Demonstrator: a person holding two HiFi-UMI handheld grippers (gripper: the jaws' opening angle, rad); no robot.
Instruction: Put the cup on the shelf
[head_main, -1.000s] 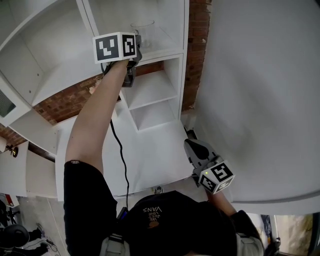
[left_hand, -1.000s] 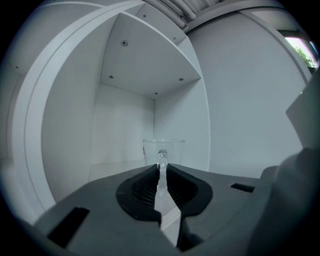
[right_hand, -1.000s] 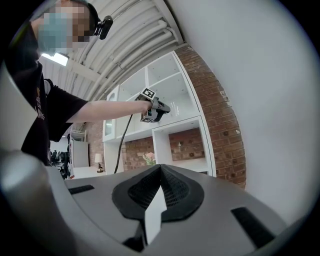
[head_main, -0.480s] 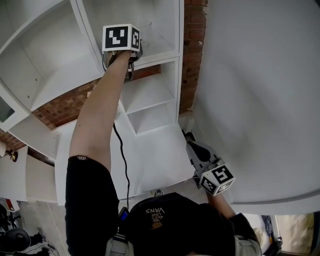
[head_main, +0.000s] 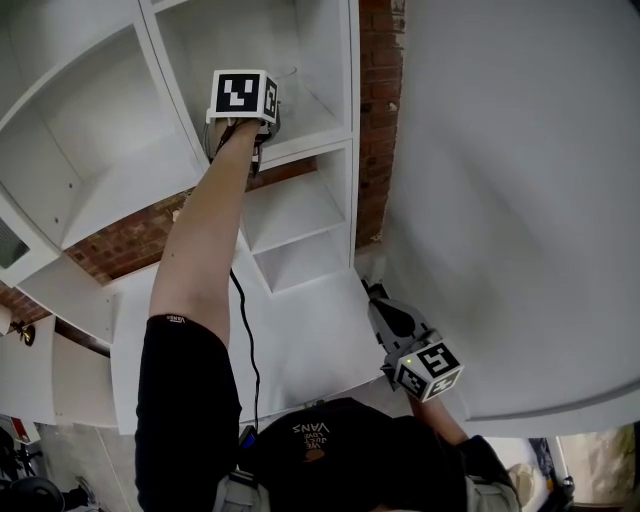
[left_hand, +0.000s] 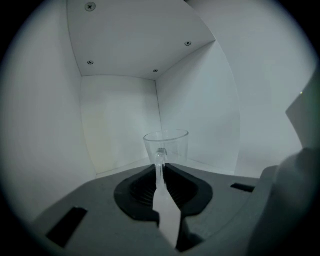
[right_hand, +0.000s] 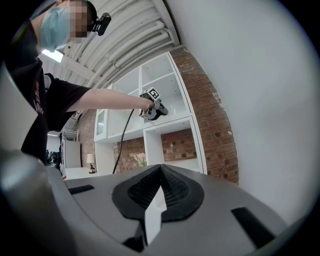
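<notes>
A clear glass cup (left_hand: 166, 146) with a handle stands upright inside an upper white shelf compartment (left_hand: 120, 130). My left gripper (left_hand: 160, 166) is shut on its handle, and the jaws hide the cup's base. In the head view my left gripper (head_main: 262, 108) reaches up into that compartment at arm's length. Only a faint rim of the cup (head_main: 291, 72) shows past the marker cube. My right gripper (head_main: 376, 298) hangs low by the white wall, shut with nothing in it. The right gripper view shows my right gripper (right_hand: 161, 168) pointing toward the shelf unit and the left gripper (right_hand: 154, 108).
The white shelf unit (head_main: 300, 215) has several open compartments against a brick wall (head_main: 378, 120). A large white wall panel (head_main: 520, 200) fills the right side. A black cable (head_main: 246, 330) hangs from the left gripper. A lamp and flowers (right_hand: 140, 159) stand on a low white counter.
My left gripper has pushed a little deeper into the upper compartment with the cup. The right gripper has barely moved.
</notes>
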